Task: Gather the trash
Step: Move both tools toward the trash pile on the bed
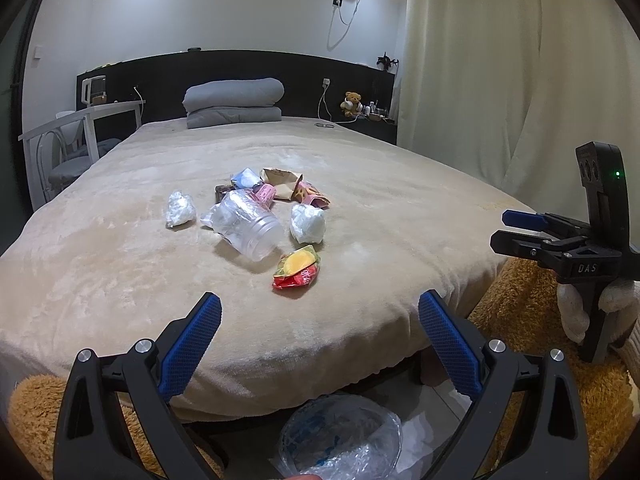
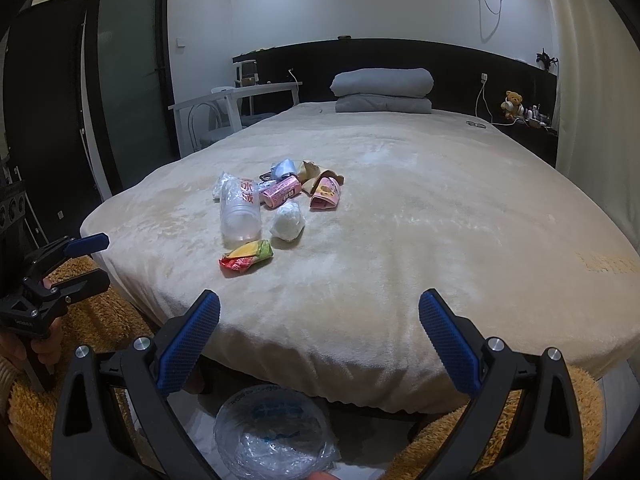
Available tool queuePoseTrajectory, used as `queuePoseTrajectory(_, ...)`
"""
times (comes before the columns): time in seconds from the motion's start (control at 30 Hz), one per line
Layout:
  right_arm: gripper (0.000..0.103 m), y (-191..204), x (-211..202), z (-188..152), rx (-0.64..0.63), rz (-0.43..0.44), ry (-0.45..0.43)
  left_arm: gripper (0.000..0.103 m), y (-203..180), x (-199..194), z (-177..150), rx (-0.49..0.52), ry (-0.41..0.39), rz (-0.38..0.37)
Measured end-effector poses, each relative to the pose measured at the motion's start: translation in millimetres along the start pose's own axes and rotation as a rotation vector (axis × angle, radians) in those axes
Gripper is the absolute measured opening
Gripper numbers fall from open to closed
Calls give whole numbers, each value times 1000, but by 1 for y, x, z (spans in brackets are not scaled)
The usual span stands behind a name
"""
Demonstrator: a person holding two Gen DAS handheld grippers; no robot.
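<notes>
At centre frame on the beige bed [image 1: 360,184], your trash lay clustered. Leftmost sat a white wad [image 1: 181,209]; beside it the clear plastic cup [image 1: 250,226] lay on its side, long axis running upper left to lower right, mouth toward you. Right of it were a second wad [image 1: 307,223] and a red-yellow wrapper [image 1: 297,270]. Your left gripper [image 1: 320,320] and right gripper [image 2: 319,320] both stood spread wide, holding nothing.

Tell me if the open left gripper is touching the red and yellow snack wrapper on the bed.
Apart. The left wrist view shows bare beige blanket between the left gripper and the red and yellow snack wrapper.
</notes>
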State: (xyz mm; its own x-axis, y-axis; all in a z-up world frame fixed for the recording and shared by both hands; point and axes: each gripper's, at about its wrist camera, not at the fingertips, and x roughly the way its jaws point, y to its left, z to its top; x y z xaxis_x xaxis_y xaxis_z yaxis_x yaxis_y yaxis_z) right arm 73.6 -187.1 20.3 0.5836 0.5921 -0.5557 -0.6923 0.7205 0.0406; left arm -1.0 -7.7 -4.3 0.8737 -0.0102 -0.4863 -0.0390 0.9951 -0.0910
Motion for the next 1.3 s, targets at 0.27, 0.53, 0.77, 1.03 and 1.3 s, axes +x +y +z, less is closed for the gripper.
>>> queuePoseTrajectory(0.27,99,-2,2,2,11,24,18,97,-2,-1,0,-5,-1,-1)
queuePoseTrajectory(0.53,99,0,5,1,22,48,25,97,0,2,0,-35,18,13)
queuePoseTrajectory(0.77,99,-5,6,7,64,60,7,97,5,9,4,-80,38,12)
queuePoseTrajectory(1.03,99,-7,9,14,85,73,8,97,12,12,7,-120,40,-24)
queuePoseTrajectory(1.3,99,-11,20,23,112,92,34,97,24,21,13,-176,48,-34)
